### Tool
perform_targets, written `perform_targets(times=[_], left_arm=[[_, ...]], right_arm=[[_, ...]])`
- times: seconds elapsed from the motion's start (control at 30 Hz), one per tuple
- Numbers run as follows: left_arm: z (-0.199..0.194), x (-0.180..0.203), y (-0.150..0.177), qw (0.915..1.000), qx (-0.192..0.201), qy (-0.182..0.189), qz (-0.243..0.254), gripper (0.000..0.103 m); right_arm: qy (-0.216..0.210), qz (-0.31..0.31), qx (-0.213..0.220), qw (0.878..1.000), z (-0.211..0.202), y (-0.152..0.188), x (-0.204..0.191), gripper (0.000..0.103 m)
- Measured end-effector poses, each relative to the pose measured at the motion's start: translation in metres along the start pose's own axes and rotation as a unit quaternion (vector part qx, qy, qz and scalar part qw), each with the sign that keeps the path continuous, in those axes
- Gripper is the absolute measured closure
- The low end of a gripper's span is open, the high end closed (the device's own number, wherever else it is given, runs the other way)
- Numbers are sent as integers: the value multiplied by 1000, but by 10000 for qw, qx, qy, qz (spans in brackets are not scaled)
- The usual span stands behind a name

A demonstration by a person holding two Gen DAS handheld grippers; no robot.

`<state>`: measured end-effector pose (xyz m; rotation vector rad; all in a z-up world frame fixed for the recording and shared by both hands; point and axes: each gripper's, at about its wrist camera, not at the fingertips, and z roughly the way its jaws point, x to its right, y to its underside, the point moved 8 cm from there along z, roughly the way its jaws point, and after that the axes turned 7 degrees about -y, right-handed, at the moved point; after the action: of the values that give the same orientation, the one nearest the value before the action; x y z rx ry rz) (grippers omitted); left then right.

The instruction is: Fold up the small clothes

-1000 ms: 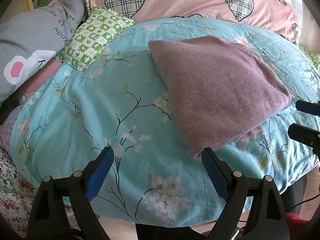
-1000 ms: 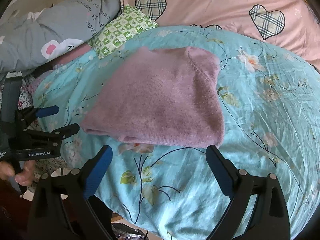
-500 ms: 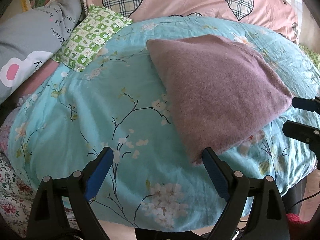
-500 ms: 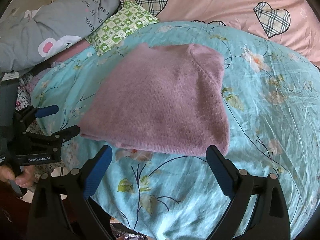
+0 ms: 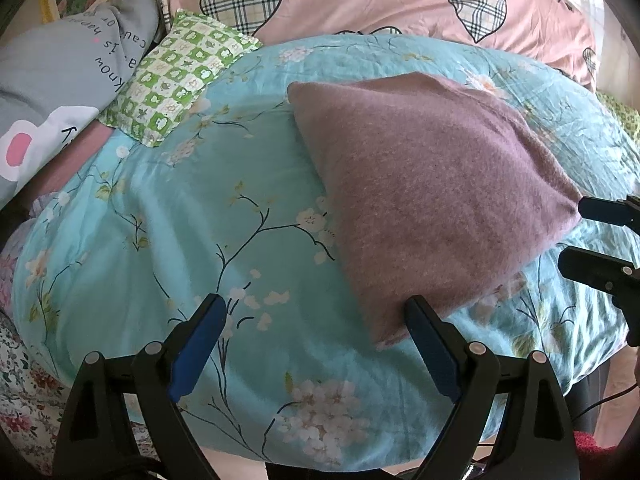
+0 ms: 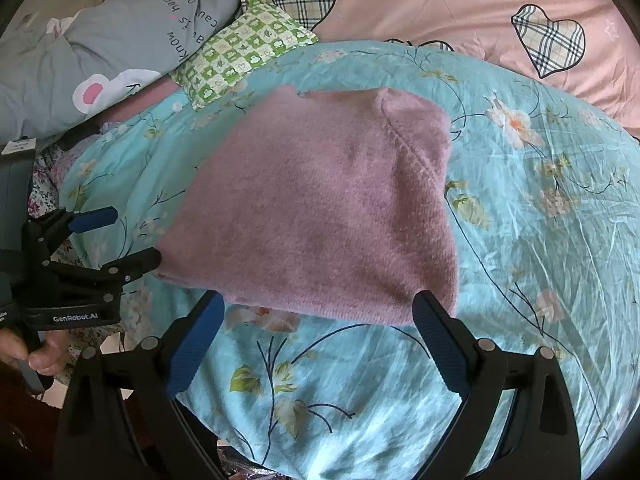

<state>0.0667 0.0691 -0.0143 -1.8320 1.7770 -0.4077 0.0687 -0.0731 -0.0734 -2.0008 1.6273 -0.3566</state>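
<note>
Folded mauve knit garment (image 6: pixel 320 216) lying flat on the turquoise floral quilt (image 6: pixel 540 240), toward the near edge of the bed. Left gripper (image 5: pixel 316 316) spread wide, empty, low over the quilt, its right blue-padded finger just at the garment's near corner, contact not certain. Right gripper (image 6: pixel 318 312) likewise spread wide and empty, both fingers poised at the garment's near hem, the right one overlapping the hem's corner. Seen from the right wrist, the left gripper's tips beside the garment's left corner, a hand (image 6: pixel 36 354) gripping its handle. Behind the quilt: a green-and-white checked cushion (image 5: pixel 176 80), a grey printed pillow (image 5: pixel 60 76), and a pink cover with 2 clear plaid hearts (image 5: pixel 400 4).
</note>
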Motion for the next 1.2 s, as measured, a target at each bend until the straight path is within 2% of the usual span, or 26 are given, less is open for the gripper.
perform_targets(times=[1.2], left_arm=[[1,9,-6,9999,-56,119,67,11]], right_arm=[[-31,-55,4,10000,-1,-11,6,8]])
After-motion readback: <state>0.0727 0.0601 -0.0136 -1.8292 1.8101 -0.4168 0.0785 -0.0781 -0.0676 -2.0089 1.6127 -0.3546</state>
